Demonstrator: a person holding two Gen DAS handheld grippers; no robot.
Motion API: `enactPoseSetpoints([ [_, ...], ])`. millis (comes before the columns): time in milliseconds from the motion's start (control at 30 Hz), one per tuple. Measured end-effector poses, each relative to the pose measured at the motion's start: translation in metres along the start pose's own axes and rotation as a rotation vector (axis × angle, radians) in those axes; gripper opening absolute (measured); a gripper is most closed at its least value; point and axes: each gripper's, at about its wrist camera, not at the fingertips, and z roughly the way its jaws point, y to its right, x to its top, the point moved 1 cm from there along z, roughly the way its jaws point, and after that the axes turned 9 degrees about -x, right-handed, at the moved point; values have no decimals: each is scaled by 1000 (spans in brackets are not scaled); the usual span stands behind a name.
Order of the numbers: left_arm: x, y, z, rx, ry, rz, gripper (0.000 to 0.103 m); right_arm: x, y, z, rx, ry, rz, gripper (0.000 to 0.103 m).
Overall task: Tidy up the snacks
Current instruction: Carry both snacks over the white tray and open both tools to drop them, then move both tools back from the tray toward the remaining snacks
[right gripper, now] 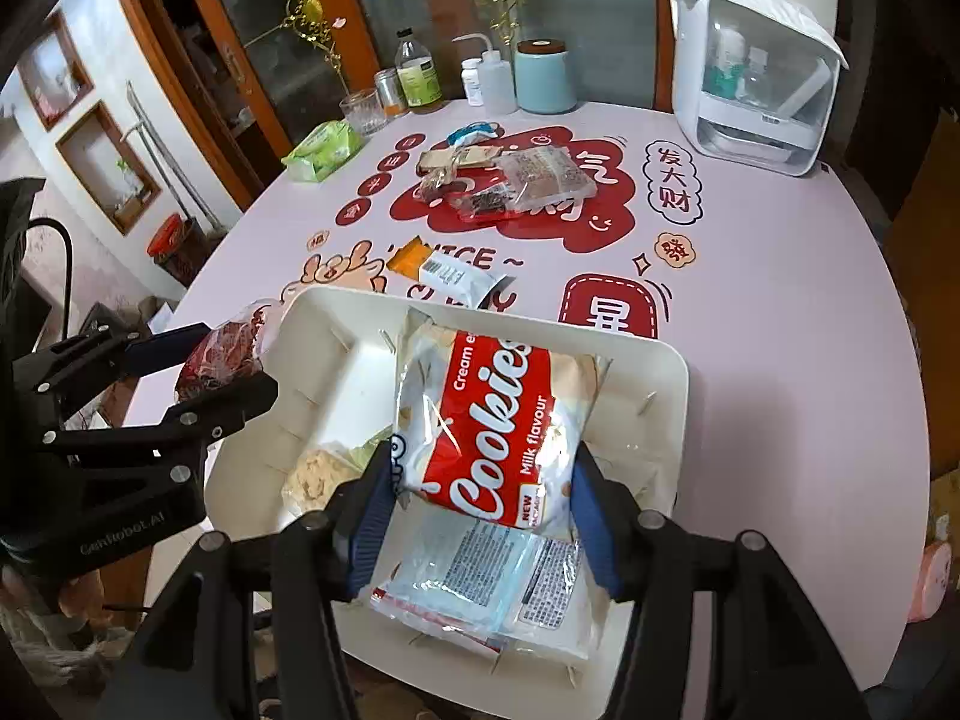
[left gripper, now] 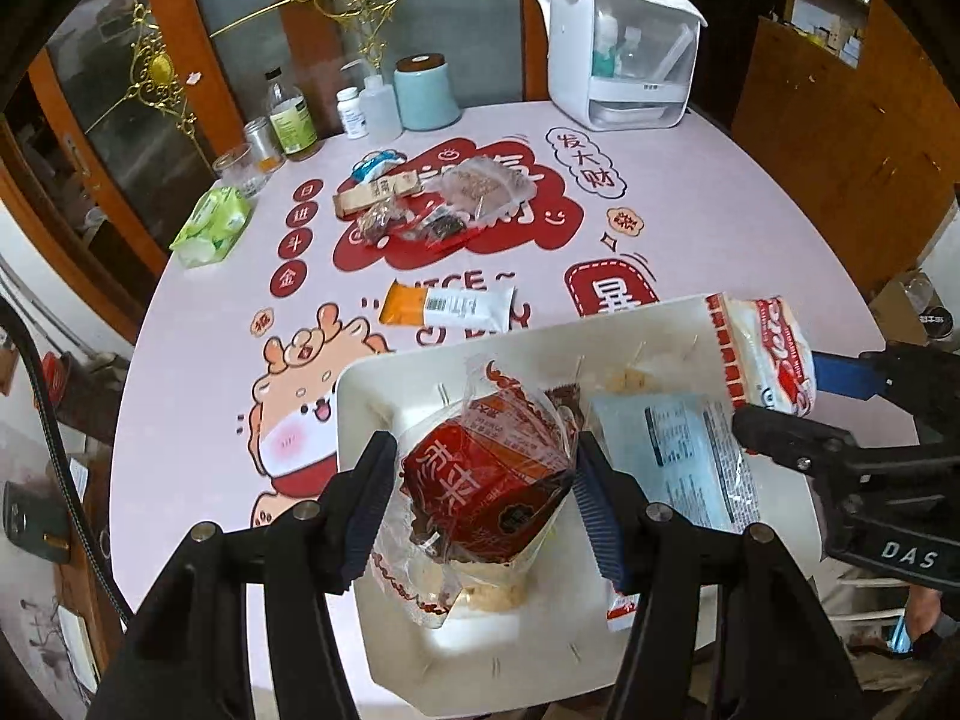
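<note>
A white tray [left gripper: 360, 396] sits at the near edge of the table; it also shows in the right wrist view [right gripper: 666, 396]. My left gripper [left gripper: 480, 507] is shut on a red snack in clear wrap [left gripper: 486, 486] and holds it over the tray's left part. My right gripper [right gripper: 483, 510] is shut on a red-and-white Cookies pack [right gripper: 492, 426] and holds it over the tray's right part. A pale blue packet [right gripper: 474, 576] and a beige cracker pack [right gripper: 312, 480] lie in the tray. An orange-and-white bar [left gripper: 450, 306] lies just beyond it.
A pile of small snacks [left gripper: 420, 198] lies mid-table. A green tissue pack [left gripper: 210, 228] lies at the left. Bottles, jars and a blue canister [left gripper: 423, 90] line the far edge. A white appliance [left gripper: 624, 54] stands at the back right.
</note>
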Motion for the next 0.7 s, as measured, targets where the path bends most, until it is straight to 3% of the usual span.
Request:
enactPoseSetpoints([
  [200,-7,2,2,27,-7,-11,58,-2,-6,4,-7,-20,-21,59],
  [333,-8,3,4,41,-4,-14,66,-3,-6,9,-24,-39,-25,63],
  [433,-8,3,2,71,3,-19,89,-2,-3,11,-58,-45,-22,73],
  [700,-6,3,5,53,0,-35,90,-6,6,11,-58,-50,9,74],
])
